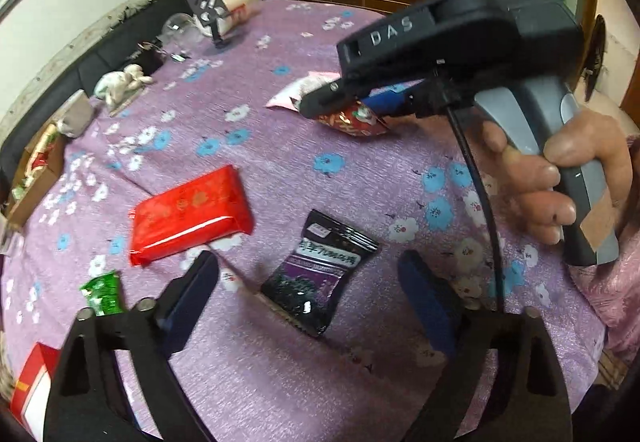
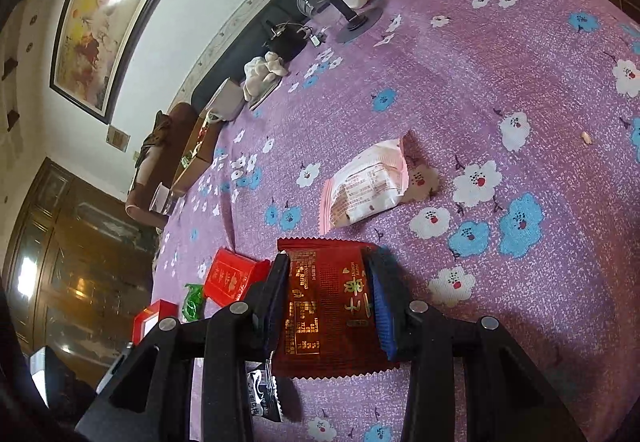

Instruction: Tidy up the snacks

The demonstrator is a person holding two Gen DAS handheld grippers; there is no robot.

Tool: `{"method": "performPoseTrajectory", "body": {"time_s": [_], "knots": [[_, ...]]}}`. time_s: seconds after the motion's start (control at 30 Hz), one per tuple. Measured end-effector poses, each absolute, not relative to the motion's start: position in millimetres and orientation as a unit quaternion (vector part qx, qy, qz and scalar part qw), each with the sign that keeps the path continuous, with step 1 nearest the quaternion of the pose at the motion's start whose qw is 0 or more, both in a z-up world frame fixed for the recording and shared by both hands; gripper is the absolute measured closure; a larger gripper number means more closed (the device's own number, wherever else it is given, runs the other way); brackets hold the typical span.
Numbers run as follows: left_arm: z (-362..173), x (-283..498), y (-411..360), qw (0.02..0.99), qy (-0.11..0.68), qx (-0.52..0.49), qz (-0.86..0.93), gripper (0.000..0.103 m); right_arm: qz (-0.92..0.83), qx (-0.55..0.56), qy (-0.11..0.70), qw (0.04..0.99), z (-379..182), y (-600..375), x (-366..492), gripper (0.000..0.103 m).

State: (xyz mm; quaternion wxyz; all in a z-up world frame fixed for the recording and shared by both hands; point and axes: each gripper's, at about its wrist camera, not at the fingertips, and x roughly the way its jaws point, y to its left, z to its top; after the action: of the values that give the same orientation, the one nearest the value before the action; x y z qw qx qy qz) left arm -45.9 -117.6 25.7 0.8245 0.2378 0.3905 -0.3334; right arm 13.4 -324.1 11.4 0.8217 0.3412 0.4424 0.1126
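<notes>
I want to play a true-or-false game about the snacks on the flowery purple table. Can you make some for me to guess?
1. The right gripper is squeezing a dark red foil snack packet. True.
2. The left gripper is holding the black and purple plastic snack bag. False: its jaws are open and the bag lies on the purple flowered tablecloth.
3. The flat bright red wrapped pack lies on the tablecloth. True.
4. The pale pink snack packet is inside a box. False: it lies on the tablecloth.
</notes>
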Motion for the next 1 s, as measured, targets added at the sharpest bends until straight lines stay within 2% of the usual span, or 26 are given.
{"method": "performPoseTrajectory", "body": {"time_s": [0.07,0.13,0.17,0.23,0.3,0.33,0.63,1.0], "knots": [[23,-45,-118,0.82,0.397,0.233,-0.341,0.027,0.114,0.347,0.442,0.819,11,-326,13,0.063],[18,-41,-120,0.815,0.404,0.237,-0.342,0.052,0.113,0.352,0.441,0.818,11,-328,12,0.063],[15,-40,-121,0.813,0.408,0.241,-0.339,0.053,0.114,0.355,0.439,0.817,11,-330,11,0.063],[15,-40,-118,0.814,0.408,0.224,-0.346,0.065,0.116,0.362,0.437,0.815,11,-332,10,0.063],[15,-41,-115,0.816,0.409,0.211,-0.35,0.068,0.113,0.361,0.436,0.817,11,-332,9,0.063],[15,-42,-114,0.817,0.408,0.208,-0.35,0.073,0.113,0.36,0.437,0.817,11,-332,9,0.063],[18,-48,-102,0.845,0.401,0.152,-0.321,0.081,0.113,0.347,0.441,0.82,10,-327,10,0.063],[30,-55,-69,0.875,0.384,0.069,-0.286,0.082,0.114,0.336,0.44,0.825,10,-324,11,0.063]]}}
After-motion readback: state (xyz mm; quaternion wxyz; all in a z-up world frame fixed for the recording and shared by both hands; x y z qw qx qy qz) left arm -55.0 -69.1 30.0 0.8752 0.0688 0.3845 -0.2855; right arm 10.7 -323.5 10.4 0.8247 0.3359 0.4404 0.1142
